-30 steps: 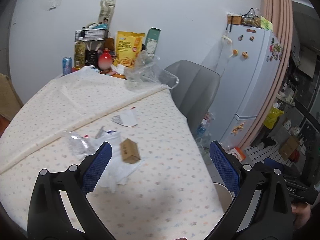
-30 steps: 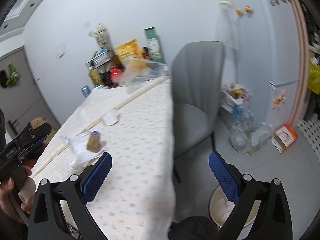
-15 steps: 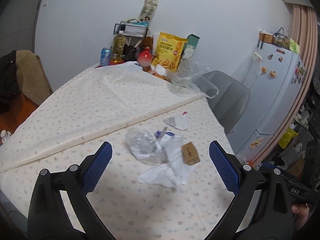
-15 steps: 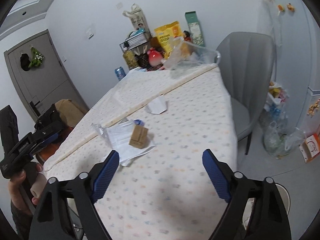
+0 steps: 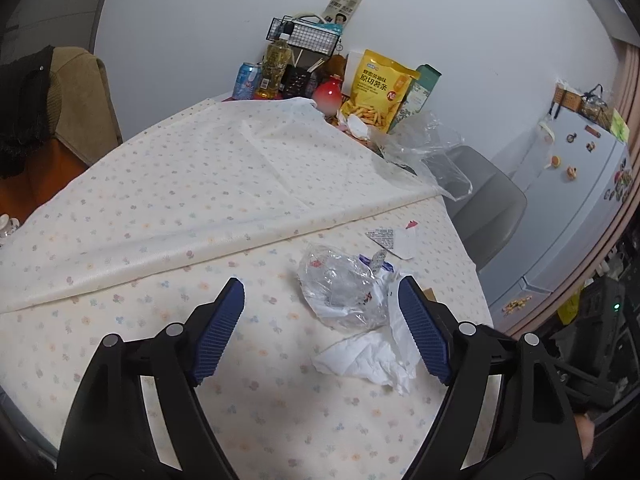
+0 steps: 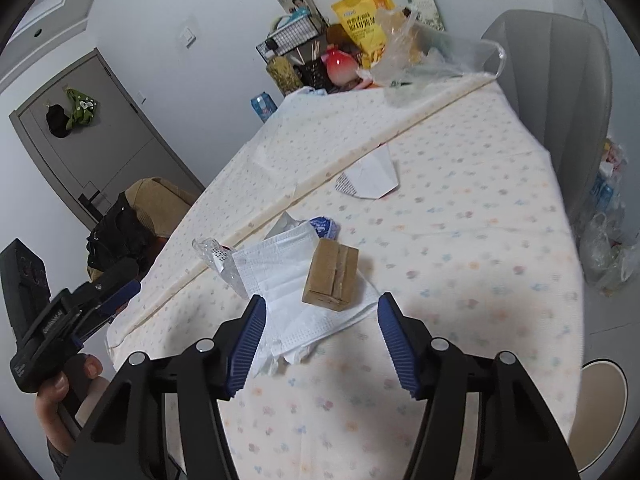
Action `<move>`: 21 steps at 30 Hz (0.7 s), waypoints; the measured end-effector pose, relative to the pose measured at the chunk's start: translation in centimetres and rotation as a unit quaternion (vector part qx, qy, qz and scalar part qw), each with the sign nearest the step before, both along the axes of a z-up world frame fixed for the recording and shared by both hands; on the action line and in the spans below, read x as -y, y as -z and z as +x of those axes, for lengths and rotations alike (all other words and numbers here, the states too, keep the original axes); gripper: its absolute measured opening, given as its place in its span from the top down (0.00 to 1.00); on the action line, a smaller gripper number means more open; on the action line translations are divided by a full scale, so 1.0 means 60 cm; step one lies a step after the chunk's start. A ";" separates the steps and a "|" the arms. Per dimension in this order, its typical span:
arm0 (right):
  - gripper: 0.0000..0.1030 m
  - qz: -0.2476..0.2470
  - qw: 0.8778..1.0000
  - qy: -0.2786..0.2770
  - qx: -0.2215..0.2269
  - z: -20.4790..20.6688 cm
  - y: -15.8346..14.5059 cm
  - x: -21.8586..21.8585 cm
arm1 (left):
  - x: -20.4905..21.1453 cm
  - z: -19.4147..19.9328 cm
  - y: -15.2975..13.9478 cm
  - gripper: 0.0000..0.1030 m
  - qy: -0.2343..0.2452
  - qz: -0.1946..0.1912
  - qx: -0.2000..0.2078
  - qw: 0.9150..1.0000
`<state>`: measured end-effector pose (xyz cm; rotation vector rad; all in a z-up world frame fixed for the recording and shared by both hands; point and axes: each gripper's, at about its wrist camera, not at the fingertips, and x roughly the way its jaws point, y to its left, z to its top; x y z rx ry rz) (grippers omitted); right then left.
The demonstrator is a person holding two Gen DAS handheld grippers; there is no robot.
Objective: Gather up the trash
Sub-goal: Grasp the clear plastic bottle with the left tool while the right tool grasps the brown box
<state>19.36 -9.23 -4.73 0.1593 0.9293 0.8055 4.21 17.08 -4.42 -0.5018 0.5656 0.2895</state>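
While the left gripper (image 5: 320, 332) hangs over the flowered tablecloth (image 5: 168, 184), its blue jaws have just been closing in but still stand fairly wide, with nothing pressed between them. Just ahead of it, nearer its right finger, lies a crumpled clear plastic bag (image 5: 340, 292), and a white face mask (image 5: 372, 356) spills out beneath that bag, close against the right pad. Further ahead sits a torn white wrapper (image 5: 394, 237). Well beyond, by the wall, stands a yellow snack bag (image 5: 378, 90).

From the right wrist, the right gripper (image 6: 320, 340) has its jaws at a middling gap, just been narrowing, and they grip nothing. A small brown cardboard box (image 6: 331, 276) rests on the face mask (image 6: 276, 276) straight ahead, between the two fingertips' lines but apart from both pads. The mask's edge reaches in by the left pad. Off to the left, a hand (image 6: 60, 396) holds the other gripper (image 6: 92, 300) beside the table.
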 end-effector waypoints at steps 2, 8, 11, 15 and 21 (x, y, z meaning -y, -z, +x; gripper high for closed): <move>0.43 0.000 1.000 -0.006 -0.007 0.010 0.009 -0.018 | -0.008 0.012 0.004 0.23 0.002 -0.014 0.000 1.000; 0.43 -0.014 1.000 -0.002 -0.024 0.040 0.031 -0.052 | -0.009 0.049 0.019 0.23 0.004 -0.026 -0.007 1.000; 0.43 -0.018 0.999 0.002 -0.033 0.053 0.043 -0.059 | -0.010 0.069 0.032 0.23 0.001 -0.035 -0.011 0.999; 0.66 -0.020 0.998 -0.001 -0.056 0.067 0.059 -0.066 | -0.021 0.098 0.054 0.23 -0.016 -0.061 -0.023 0.998; 0.66 -0.016 0.999 0.011 -0.038 0.056 0.041 -0.042 | -0.025 0.118 0.077 0.33 -0.028 -0.093 -0.031 0.995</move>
